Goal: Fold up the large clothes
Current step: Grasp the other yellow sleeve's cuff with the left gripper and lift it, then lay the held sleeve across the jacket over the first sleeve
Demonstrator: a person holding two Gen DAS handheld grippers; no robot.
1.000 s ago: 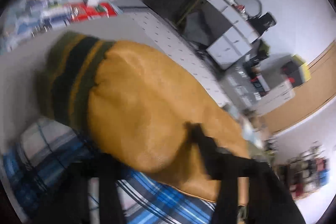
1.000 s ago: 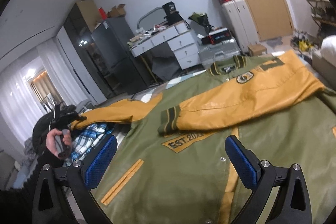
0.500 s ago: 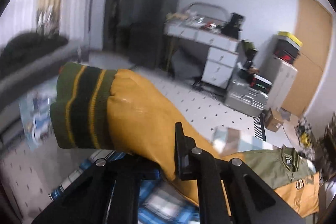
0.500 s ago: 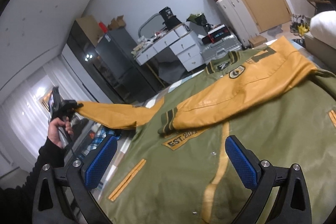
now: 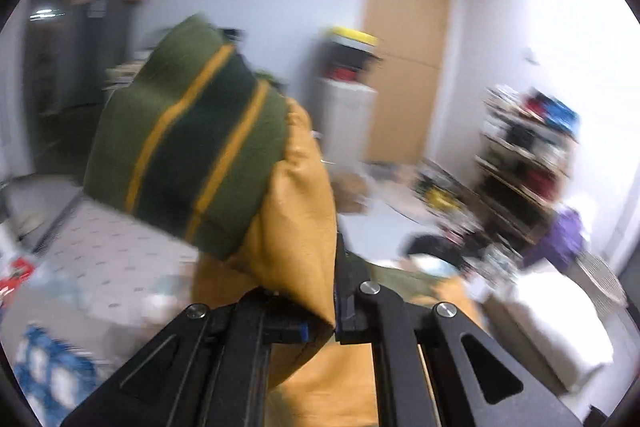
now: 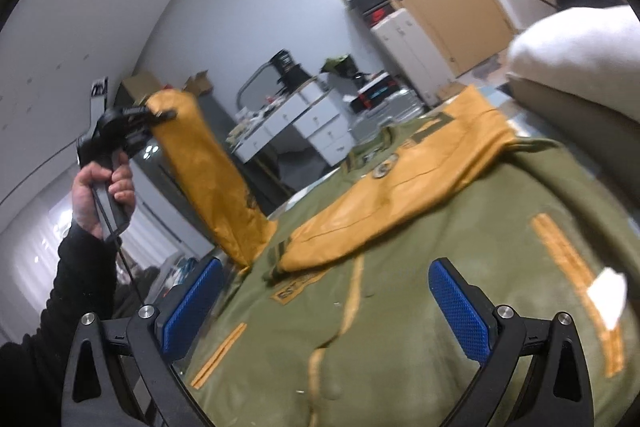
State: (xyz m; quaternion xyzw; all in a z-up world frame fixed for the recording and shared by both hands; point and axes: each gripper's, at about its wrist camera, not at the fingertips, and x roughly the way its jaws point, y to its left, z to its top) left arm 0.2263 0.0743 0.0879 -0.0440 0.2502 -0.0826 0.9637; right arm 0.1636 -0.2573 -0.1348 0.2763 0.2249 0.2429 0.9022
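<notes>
Your left hand [image 6: 105, 197] is raised high at the left of the right wrist view, fist wrapped round the handle, black sleeve [image 6: 86, 279] running down from the wrist. The left gripper [image 5: 334, 323] is clenched on the mustard sleeve [image 5: 296, 227] just behind its green striped cuff [image 5: 192, 155] — the cuff flops forward over the jaws and fills the middle of the left wrist view. From that grip the sleeve hangs down in a slack band to the jacket's [image 6: 420, 307] near left edge.

Your right gripper [image 6: 328, 311] hovers low over the jacket's lower front, blue pads wide apart with nothing between them.

The jacket lies spread flat, front up, with its other sleeve [image 6: 400, 195] already folded diagonally across the chest. At the right a white cushion [image 6: 576, 51] sits close against the jacket's shoulder edge. At the left, past the jacket's edge, there is open air around the lifted sleeve — the desk with drawers [image 6: 304, 119] stands well behind it.
</notes>
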